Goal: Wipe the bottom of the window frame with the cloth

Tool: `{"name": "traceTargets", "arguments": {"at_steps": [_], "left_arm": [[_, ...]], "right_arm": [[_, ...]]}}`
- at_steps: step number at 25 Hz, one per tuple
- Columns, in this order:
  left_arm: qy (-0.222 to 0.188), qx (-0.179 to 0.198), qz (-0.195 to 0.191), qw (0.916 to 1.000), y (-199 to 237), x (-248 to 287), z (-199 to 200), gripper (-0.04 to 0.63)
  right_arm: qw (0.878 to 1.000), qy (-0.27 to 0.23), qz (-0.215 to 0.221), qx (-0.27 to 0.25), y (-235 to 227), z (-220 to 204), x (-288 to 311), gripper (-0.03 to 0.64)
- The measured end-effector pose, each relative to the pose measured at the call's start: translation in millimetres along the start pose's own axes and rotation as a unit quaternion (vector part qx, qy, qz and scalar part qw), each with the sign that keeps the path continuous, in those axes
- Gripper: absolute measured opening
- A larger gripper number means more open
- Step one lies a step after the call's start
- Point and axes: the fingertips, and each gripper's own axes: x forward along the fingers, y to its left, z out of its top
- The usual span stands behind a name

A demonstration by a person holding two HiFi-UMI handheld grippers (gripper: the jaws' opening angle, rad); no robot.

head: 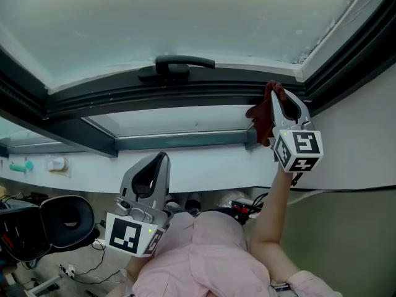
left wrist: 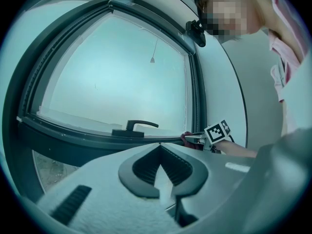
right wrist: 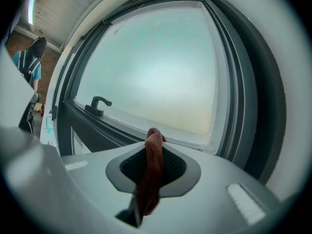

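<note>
Cloth (head: pixel 263 119), dark red, hangs from the right claw (head: pixel 277 93) at the upper right of the head view, by the right end of the frame (head: pixel 185 94) bottom rail. Only the right gripper view shows it pinched between the jaws. Left claw (head: pixel 159 161), lower centre-left, is clenched and empty, which its own view confirms.
</note>
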Motion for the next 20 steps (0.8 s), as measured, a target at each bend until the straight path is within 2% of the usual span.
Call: {"name": "traceTargets", "arguments": {"at_steps": [20], "left_arm": [[0.002, -0.004, -0.003, 1.0, -1.3, 4.8, -1.4, -0.002]], "right_arm": [[0.998, 0.026, -0.065, -0.006, -52.4, -13.7, -14.1, 0.052]]}}
